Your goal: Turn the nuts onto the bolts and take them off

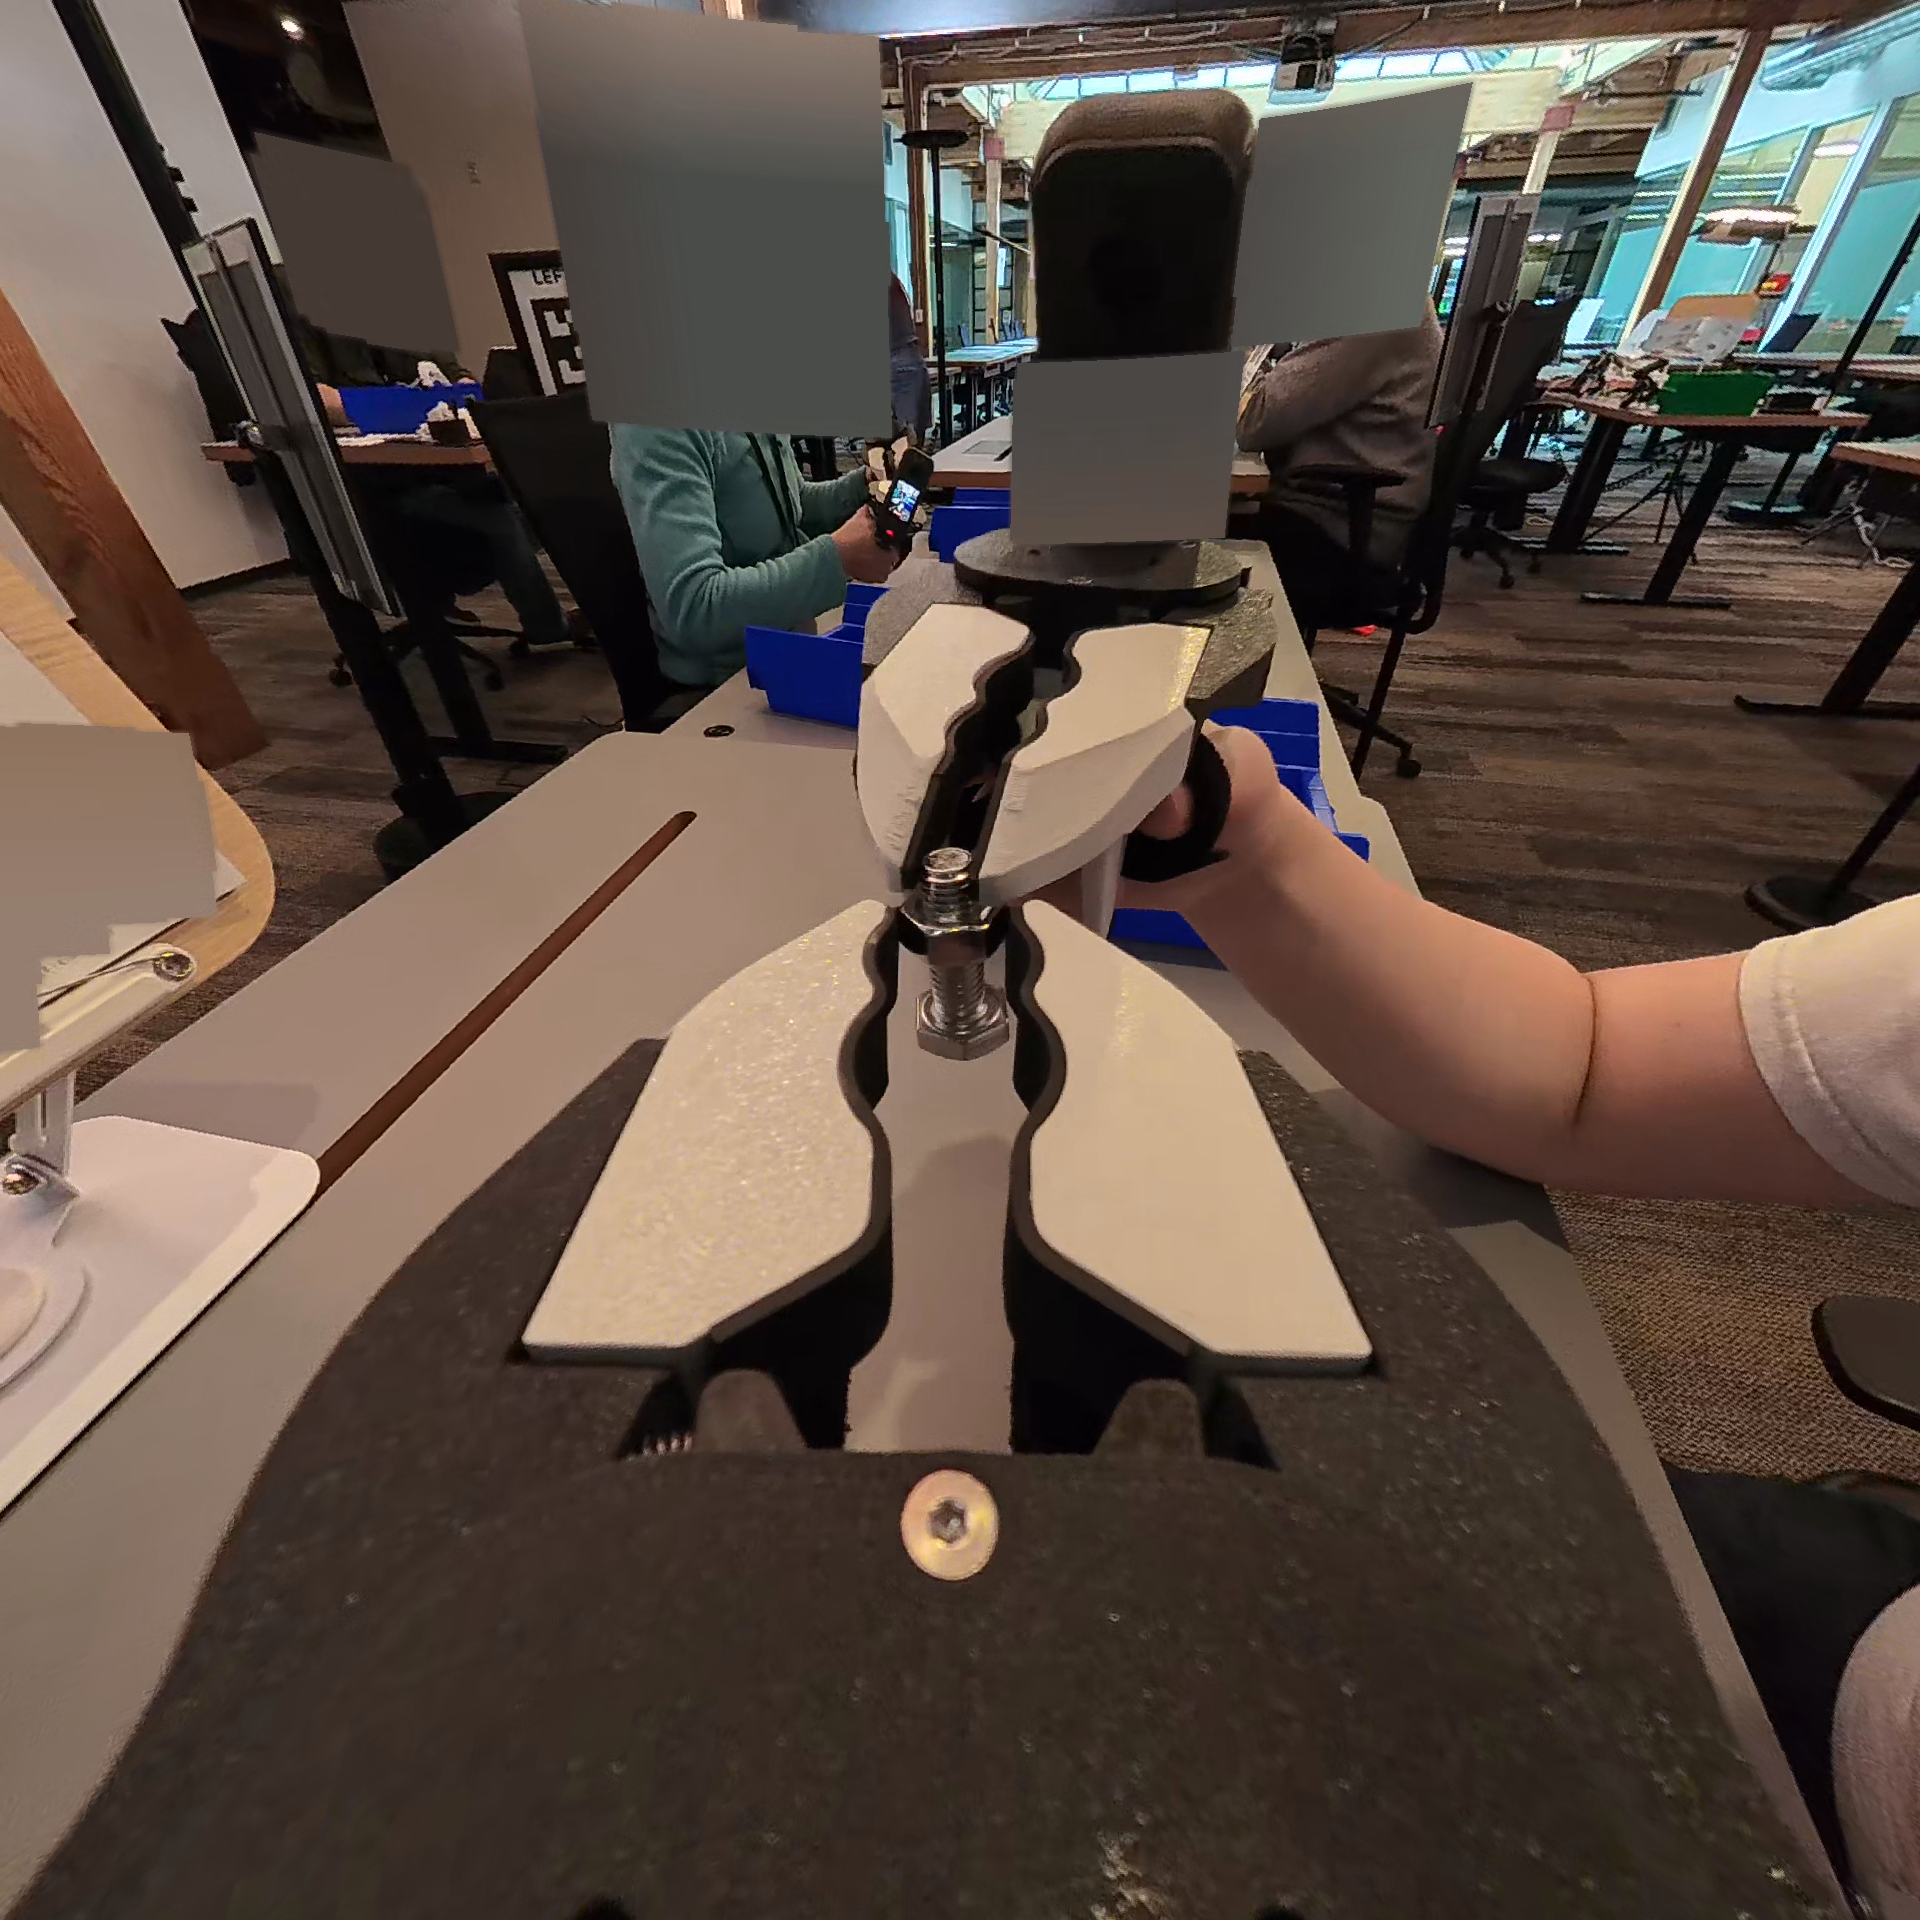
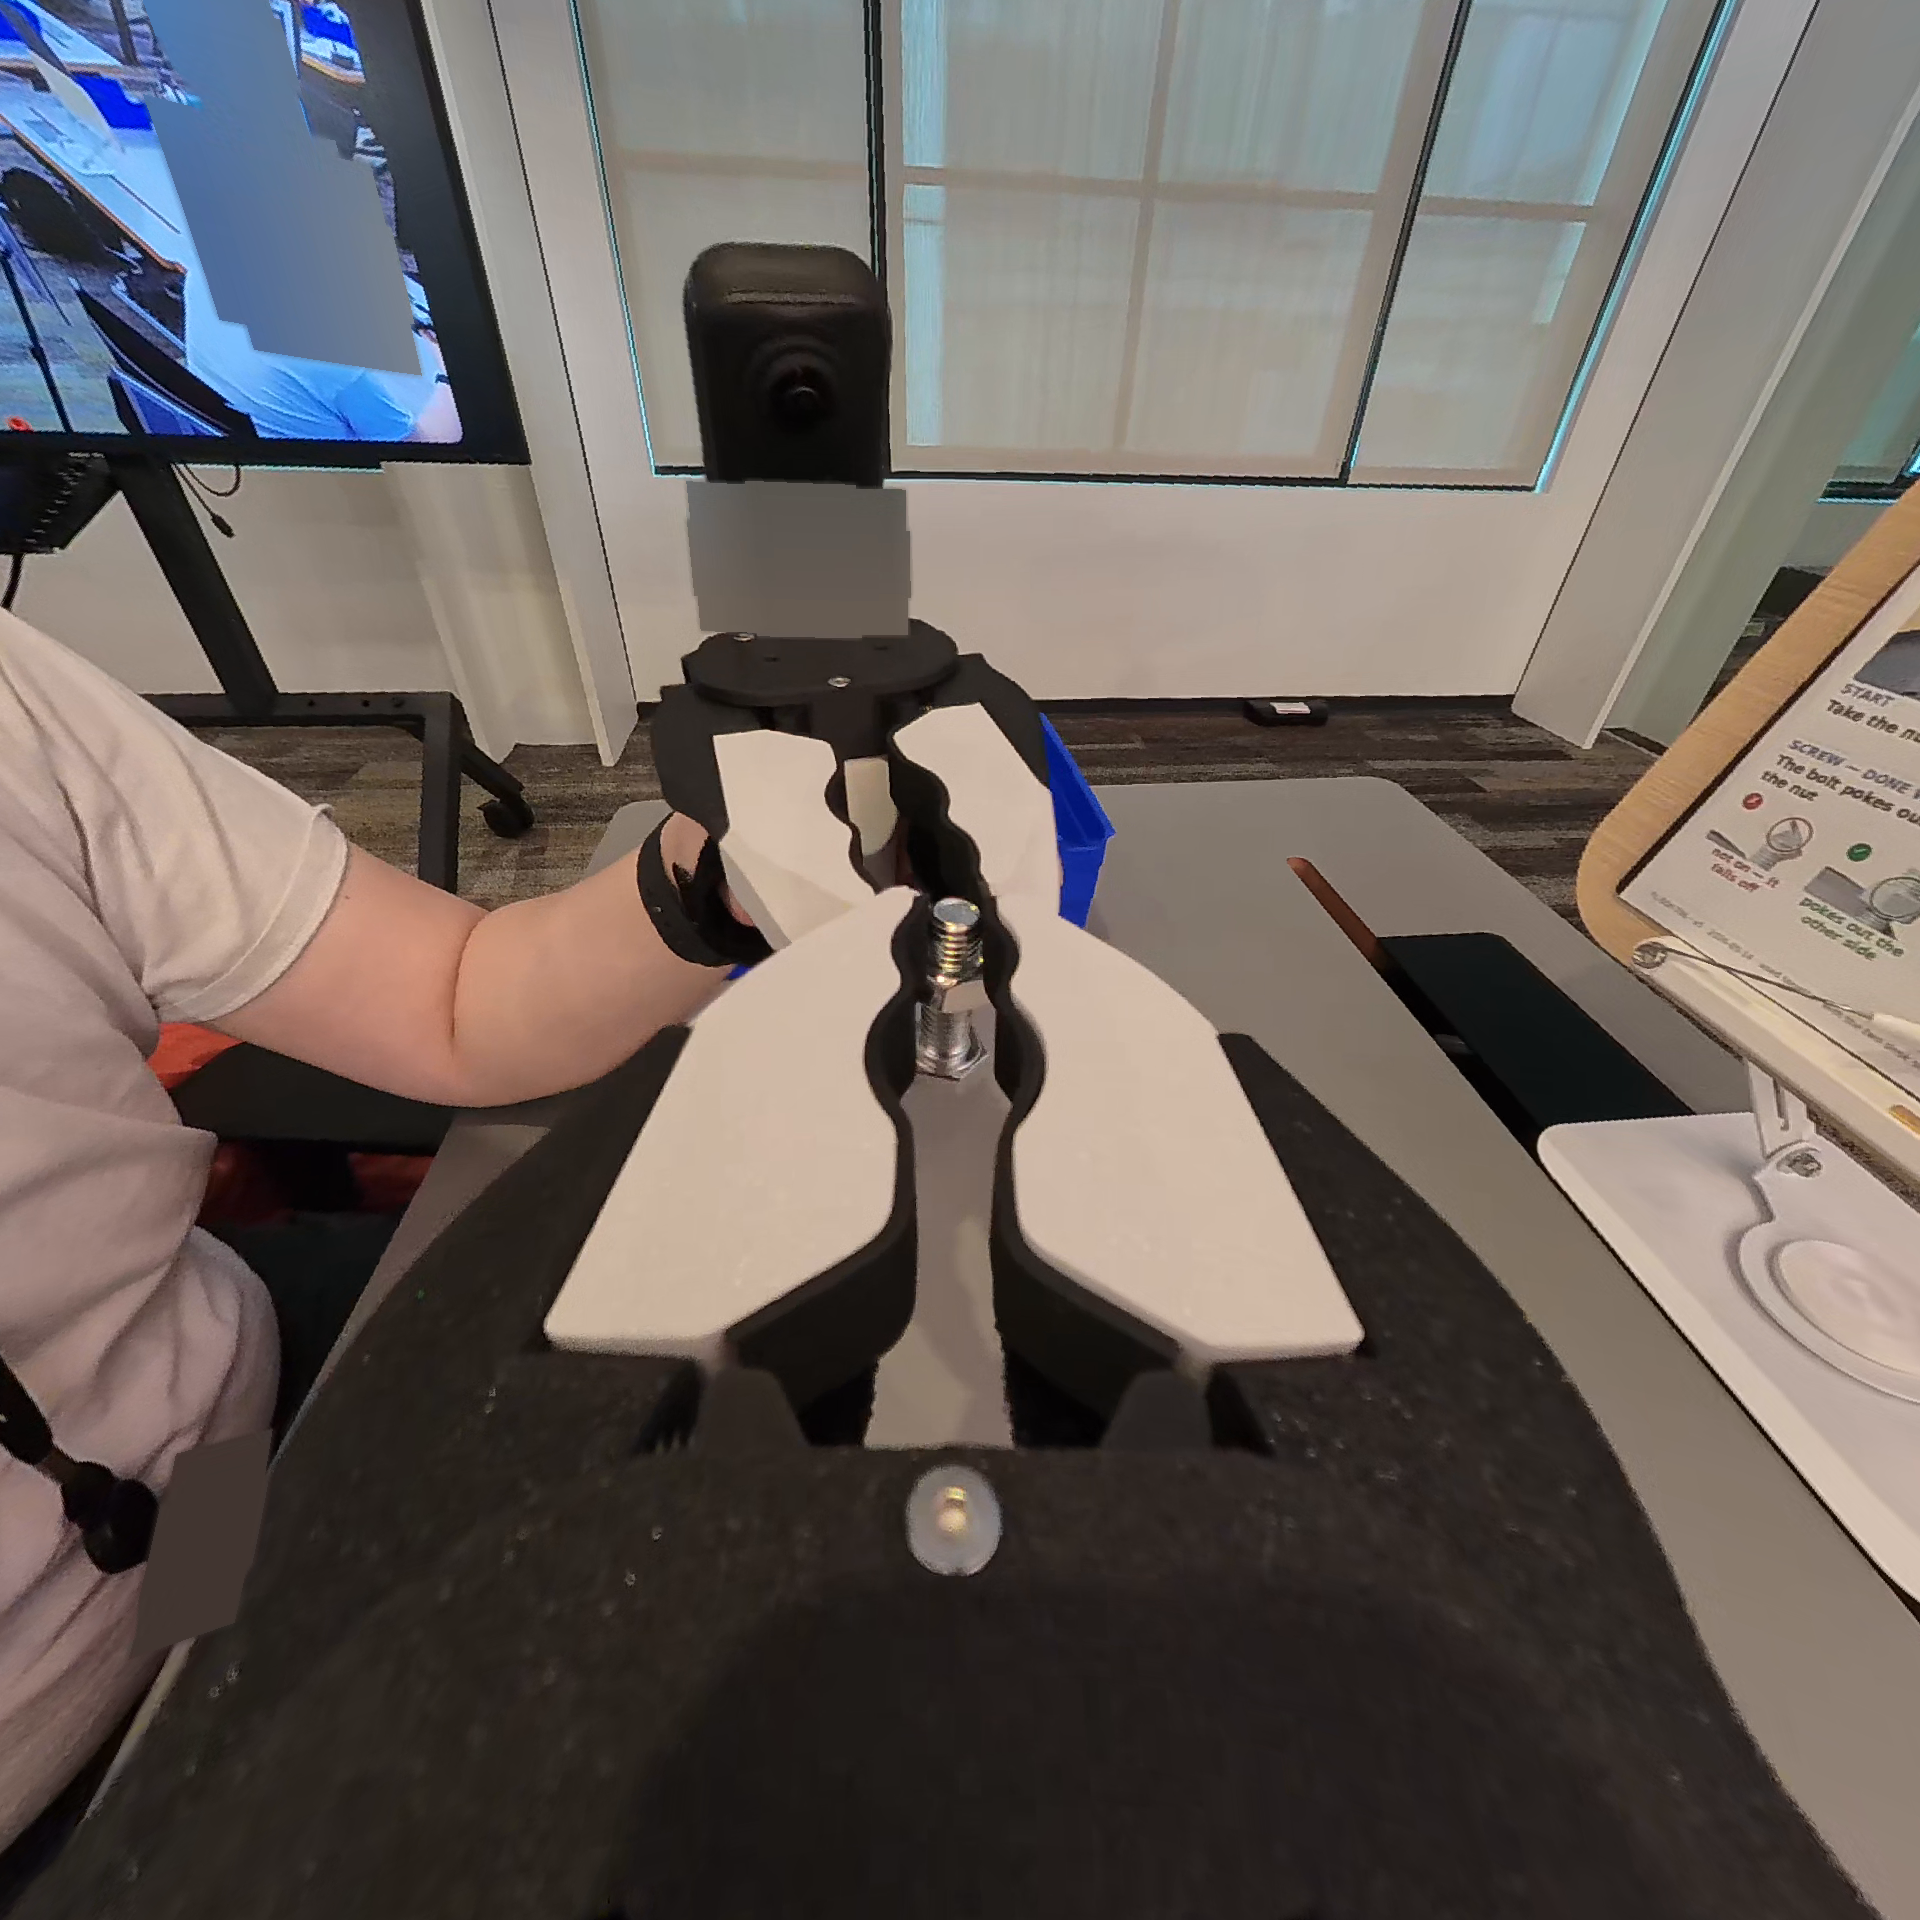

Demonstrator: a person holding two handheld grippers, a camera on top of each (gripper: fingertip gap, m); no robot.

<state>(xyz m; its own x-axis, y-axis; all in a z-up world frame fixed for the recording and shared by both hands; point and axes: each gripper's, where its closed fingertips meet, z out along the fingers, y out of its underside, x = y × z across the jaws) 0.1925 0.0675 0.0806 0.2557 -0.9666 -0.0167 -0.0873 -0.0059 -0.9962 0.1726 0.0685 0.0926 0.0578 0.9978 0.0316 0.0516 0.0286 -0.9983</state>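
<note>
A steel bolt (image 1: 957, 1023) stands head-down on the grey table (image 1: 665, 935), with a hex nut (image 1: 943, 925) partway up its thread. My left gripper (image 1: 954, 923) comes in from the near side, and its pads close on the nut's sides. My right gripper (image 1: 951, 883) faces it from the far side, its jaws nearly together around the bolt's threaded top. In the right wrist view the bolt (image 2: 953, 951) and nut (image 2: 951, 1003) sit between the right gripper's (image 2: 954, 914) tips. The left gripper's fingers (image 2: 774, 831) lie behind, their tips hidden.
Blue bins (image 1: 805, 665) stand on the table behind the right gripper, and one shows in the right wrist view (image 2: 1075, 831). An instruction board on a white stand (image 2: 1766, 852) sits at the table's side. A long slot (image 1: 520, 987) runs along the table. People sit at desks beyond. Left and right tips are no more than a few centimetres apart.
</note>
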